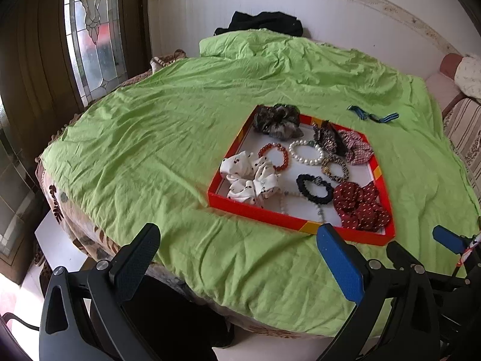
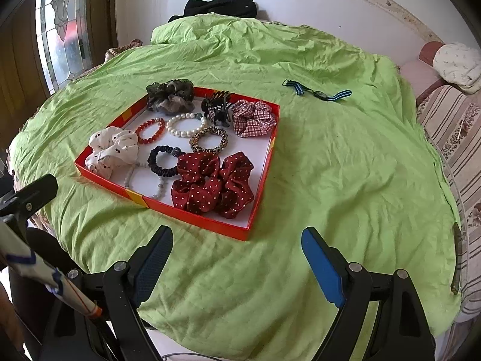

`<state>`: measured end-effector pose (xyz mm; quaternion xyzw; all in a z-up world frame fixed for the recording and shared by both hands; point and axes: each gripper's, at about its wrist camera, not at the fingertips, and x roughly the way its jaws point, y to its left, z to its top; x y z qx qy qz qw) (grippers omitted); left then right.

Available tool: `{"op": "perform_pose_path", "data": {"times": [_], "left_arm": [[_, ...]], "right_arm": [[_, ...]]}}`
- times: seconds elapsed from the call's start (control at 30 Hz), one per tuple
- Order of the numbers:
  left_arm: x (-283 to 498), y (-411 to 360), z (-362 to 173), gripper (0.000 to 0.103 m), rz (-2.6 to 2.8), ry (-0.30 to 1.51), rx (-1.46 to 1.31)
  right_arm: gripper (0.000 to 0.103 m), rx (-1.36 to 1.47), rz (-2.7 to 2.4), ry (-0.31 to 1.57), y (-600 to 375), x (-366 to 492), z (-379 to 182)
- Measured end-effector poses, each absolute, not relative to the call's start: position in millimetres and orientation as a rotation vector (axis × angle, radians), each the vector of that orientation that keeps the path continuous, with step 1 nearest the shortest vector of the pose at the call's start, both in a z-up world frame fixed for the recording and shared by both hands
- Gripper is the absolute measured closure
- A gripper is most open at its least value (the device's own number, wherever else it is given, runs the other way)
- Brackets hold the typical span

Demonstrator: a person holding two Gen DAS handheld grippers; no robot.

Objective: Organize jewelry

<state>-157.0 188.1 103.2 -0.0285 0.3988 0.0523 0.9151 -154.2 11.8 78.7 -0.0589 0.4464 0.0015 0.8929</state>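
Lying outside the shallow red cardboard tray (image 2: 192, 218) of scrunchies, only the blue-striped wristwatch (image 2: 319, 93) remains; both claws, left claw (image 1: 237, 258) and right claw (image 2: 237, 263), hang spread, empty.

No text, label, brand, number or sign can be read anywhere in either view, neither on the red tray (image 2: 192, 219) nor on the watch (image 2: 319, 94)
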Motion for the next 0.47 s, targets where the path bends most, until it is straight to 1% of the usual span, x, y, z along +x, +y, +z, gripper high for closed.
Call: {"op": "perform_pose_path", "data": {"times": [0.17,0.47], "left_arm": [[-150,186,97,0.0,0.11,0.853,-0.043],[-141,182,95,0.0,0.117,0.857,-0.021]], "right_arm": [[0.013,-0.117,0.005,0.934,12,-151,75],[0.012,-0.083,0.012,0.965,5,-145,65]]}}
